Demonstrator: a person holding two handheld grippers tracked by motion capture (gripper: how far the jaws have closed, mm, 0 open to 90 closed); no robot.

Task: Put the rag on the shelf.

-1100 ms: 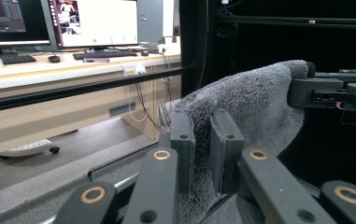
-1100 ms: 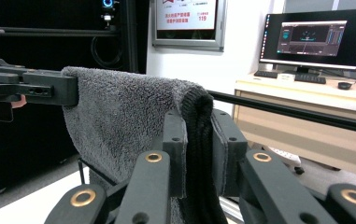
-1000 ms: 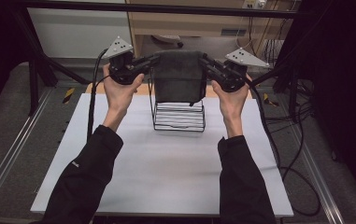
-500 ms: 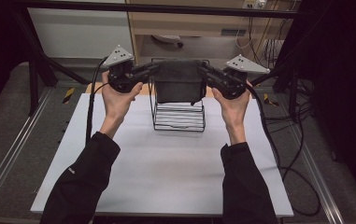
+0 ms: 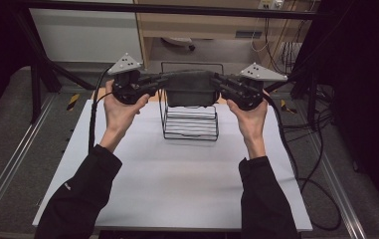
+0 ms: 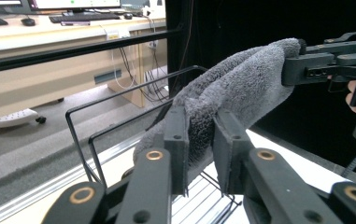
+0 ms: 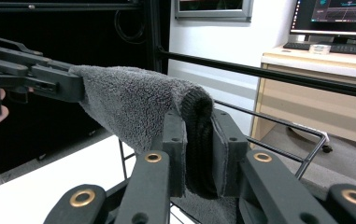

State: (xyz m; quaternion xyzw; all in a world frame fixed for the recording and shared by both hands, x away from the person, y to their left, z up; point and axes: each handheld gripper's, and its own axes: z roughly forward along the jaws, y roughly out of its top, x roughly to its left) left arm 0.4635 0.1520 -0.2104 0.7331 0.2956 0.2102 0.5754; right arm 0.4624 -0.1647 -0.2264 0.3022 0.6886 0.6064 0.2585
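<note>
A dark grey towel (image 5: 189, 89) hangs stretched between my two grippers, just above a black wire rack (image 5: 189, 124) on the white table top (image 5: 177, 184). My left gripper (image 5: 163, 80) holds the towel's left edge. In the left gripper view the towel (image 6: 241, 88) fills the gap between its pads (image 6: 175, 135), and those jaws have just been opening a little. My right gripper (image 5: 218, 80) is shut on the towel's folded right edge (image 7: 196, 116). Across the cloth, each gripper view shows the other gripper, the right one (image 6: 302, 65) and the left one (image 7: 73, 84).
The rack holds several white slats low down, and its tall back loop (image 5: 192, 64) rises behind the towel. Cables (image 5: 296, 149) trail off the table's right side. A black frame bar (image 5: 177, 9) crosses overhead, with desks and monitors beyond it.
Both grippers and the towel have sunk slightly toward the rack. The hands now point more level toward each other.
</note>
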